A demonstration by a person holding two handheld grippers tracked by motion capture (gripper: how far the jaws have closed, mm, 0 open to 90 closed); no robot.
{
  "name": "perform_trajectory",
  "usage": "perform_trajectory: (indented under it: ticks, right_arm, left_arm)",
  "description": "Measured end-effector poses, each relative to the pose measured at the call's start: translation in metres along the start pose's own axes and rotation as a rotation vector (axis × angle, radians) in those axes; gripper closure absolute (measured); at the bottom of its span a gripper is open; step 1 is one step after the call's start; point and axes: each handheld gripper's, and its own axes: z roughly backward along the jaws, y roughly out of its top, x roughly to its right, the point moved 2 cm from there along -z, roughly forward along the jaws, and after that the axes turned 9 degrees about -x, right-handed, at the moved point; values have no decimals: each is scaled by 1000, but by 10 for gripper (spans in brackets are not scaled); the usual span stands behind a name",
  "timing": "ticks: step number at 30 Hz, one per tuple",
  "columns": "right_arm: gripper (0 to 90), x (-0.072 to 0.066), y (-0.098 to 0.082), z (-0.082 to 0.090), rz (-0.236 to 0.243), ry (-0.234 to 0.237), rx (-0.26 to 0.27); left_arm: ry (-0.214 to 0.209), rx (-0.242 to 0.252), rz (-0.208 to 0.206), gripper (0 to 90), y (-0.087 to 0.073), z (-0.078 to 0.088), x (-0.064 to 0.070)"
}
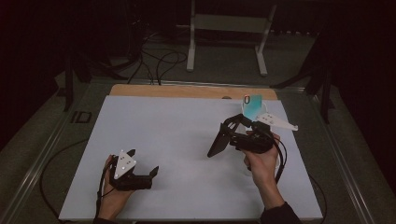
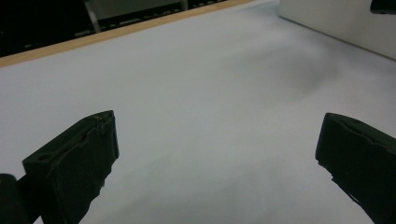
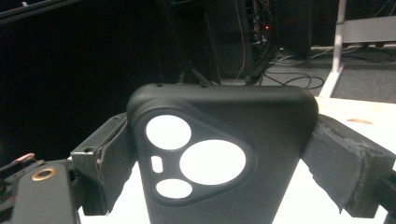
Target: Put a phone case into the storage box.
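My right tongs (image 1: 223, 135) are clamped on the black phone case (image 1: 218, 141), lifted off the table and slanting down to the left over the white sheet (image 1: 187, 130) in the high view. In the right gripper view the case (image 3: 224, 158) stands between my two padded jaws, squeezed at both long edges, its top end rising above the jaw tips. It looks like matte, slightly rubbery plastic with rounded corners and a raised rounded-triangle frame holding three round cut-outs and a small slot, the pale sheet showing through them. The jaw pads (image 3: 345, 163) are rough and frayed at their edges. Behind my right hand (image 1: 261, 161), near the far edge of the sheet, stands a teal phone (image 1: 253, 106) on a white stand, well apart from the case. My left tongs (image 1: 144, 163) rest low on the near left of the sheet, spread wide and gripping nothing; in the left gripper view the two black jaws sit far apart over the bare, smooth sheet (image 2: 210, 93). Beyond the sheet runs the table's light wooden edge (image 1: 187, 91).
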Motion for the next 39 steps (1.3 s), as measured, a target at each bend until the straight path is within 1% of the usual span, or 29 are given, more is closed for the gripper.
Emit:
perform_trajectory:
  ticks: [1, 8, 9, 12, 16, 17, 21, 24, 25, 29, 30, 39]
  right_arm:
    - [139, 0, 1, 0, 1, -1, -1]
    - [139, 5, 9, 2, 17, -26, -3]
    - [139, 5, 9, 2, 17, -26, -3]
    - [140, 8, 15, 2, 23, -45, -2]
    - [140, 11, 19, 3, 25, -60, -2]
    - [139, 13, 22, 3, 28, -73, -2]
    - [140, 17, 28, 3, 27, -92, 4]
    - [140, 19, 30, 3, 28, -100, 4]
    - [140, 23, 34, 2, 27, -120, 4]
    - [140, 27, 38, 1, 24, -137, 4]
    - [140, 32, 41, 1, 22, -154, 6]
    - [140, 46, 52, 0, 3, -201, 20]
  left_arm:
    - [-1, 4, 6, 0, -1, 1, -1]
    - [35, 23, 43, 0, -5, 5, -8]
    - [35, 23, 43, 0, -5, 5, -8]
    - [46, 26, 59, 0, -6, 6, -10]
    - [55, 28, 59, 0, -6, 7, -11]
    - [56, 29, 61, 0, -6, 7, -11]
    - [62, 34, 68, 0, -6, 8, -12]
    - [61, 38, 68, 1, -6, 9, -12]
    - [63, 37, 67, 1, -6, 9, -12]
    - [65, 34, 68, 1, -6, 9, -12]
    - [65, 34, 69, 1, -6, 9, -12]
    - [67, 38, 73, 1, -6, 9, -13]
